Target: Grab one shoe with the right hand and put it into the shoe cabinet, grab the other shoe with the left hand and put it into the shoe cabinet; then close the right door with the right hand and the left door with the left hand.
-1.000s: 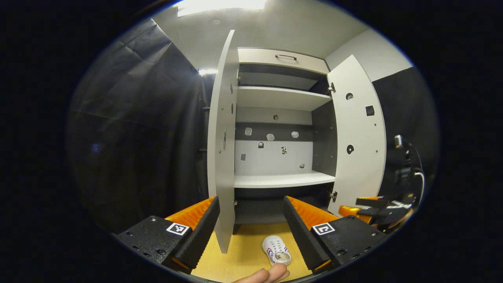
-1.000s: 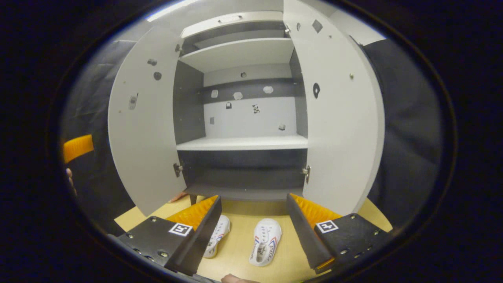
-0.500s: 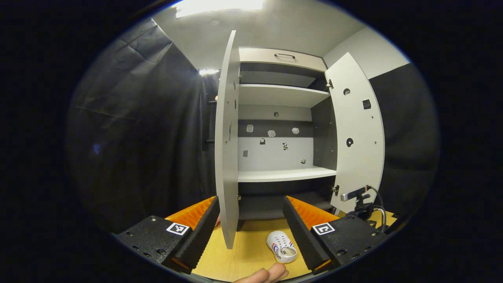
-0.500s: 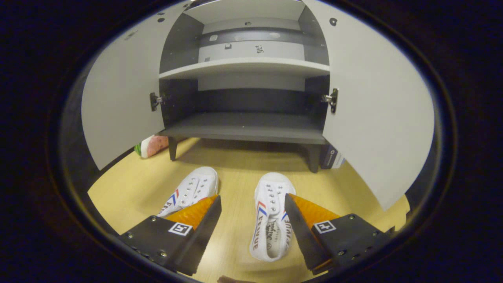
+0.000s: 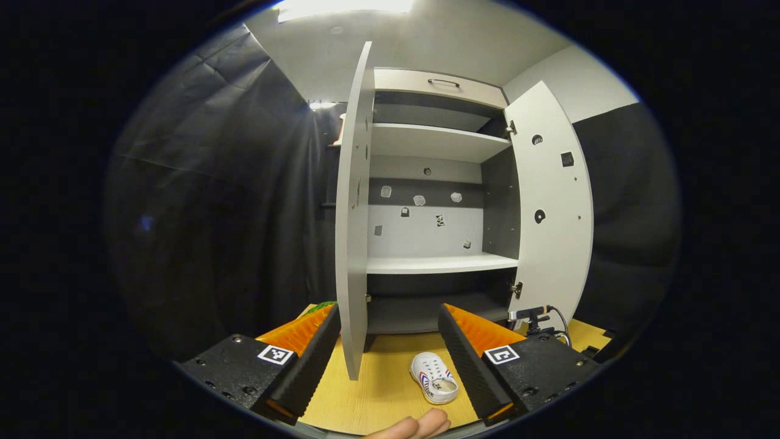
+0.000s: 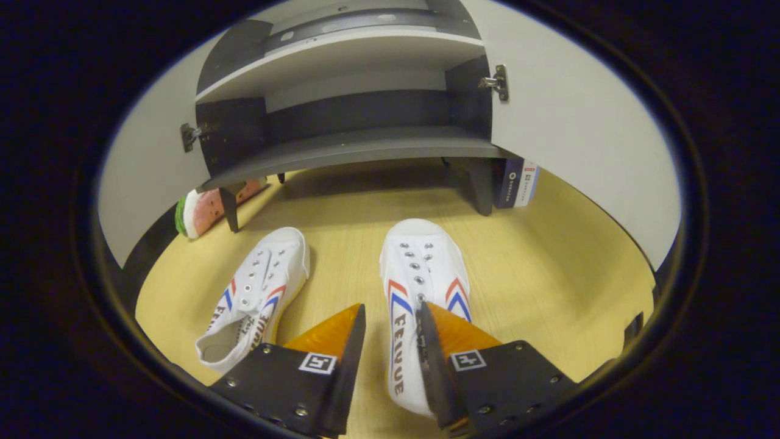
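My right gripper [image 6: 390, 320] is low over the floor with its jaws narrowed around the side wall of the right shoe [image 6: 420, 286]; whether both fingers actually press on the canvas I cannot tell, since the inner face of the shoe is hidden. My left gripper [image 5: 390, 341] hangs wide open with nothing in it, facing the shoe cabinet [image 5: 436, 201]. Risk assessment: a hold on one thin, soft wall could fold or slip when I lift, and the shoe would then hang toe-down and might catch the front lip of the bottom shelf [image 6: 359, 152] on entry. The right door [image 6: 585, 128] stands close on the right of my path and could be knocked. The left shoe [image 6: 256, 299] lies just beside the gripped one, to its left and apart from it; a sideways drag could shove it. Count: two white shoes on the wooden floor [image 6: 548, 262], near the cabinet front; two doors, both open, the left door [image 5: 352, 213] edge-on in the left gripper view; one watermelon-slice toy [image 6: 198, 210] far left by a cabinet leg; one small box [image 6: 517, 183] far right.
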`<state>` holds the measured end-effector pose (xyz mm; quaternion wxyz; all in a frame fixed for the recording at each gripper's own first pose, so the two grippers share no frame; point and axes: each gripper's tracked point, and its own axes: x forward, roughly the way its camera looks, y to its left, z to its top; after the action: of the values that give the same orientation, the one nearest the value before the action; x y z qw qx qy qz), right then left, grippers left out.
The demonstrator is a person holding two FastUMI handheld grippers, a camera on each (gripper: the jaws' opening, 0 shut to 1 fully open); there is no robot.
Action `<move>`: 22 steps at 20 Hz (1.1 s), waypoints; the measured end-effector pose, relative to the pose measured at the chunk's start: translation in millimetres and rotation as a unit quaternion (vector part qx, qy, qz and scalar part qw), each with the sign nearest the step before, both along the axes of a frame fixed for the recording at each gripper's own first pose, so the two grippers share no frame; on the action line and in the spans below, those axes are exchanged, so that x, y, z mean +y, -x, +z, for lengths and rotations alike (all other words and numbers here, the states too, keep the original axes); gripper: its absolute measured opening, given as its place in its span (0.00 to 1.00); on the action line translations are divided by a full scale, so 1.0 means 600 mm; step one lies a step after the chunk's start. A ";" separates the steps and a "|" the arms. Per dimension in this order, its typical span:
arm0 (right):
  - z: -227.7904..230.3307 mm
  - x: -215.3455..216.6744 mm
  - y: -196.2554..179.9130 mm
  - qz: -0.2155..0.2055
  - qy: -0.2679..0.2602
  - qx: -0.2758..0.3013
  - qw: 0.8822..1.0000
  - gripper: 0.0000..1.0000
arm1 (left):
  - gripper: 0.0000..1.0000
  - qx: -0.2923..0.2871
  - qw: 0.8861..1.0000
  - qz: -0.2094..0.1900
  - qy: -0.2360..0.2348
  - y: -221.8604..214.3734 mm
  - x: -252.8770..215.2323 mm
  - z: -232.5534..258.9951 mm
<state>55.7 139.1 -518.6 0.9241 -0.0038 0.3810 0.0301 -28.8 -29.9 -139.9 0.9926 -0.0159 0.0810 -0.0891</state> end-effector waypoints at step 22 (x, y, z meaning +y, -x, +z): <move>0.079 0.015 -0.011 0.021 -0.116 -0.134 0.984 0.01 | 0.98 0.025 0.999 -0.036 0.010 -0.037 -0.033 -0.064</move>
<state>62.6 148.3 -471.3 0.9600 0.0918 0.2478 0.0930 -6.9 -49.8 -178.6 0.9862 -0.0251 0.1053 -0.1251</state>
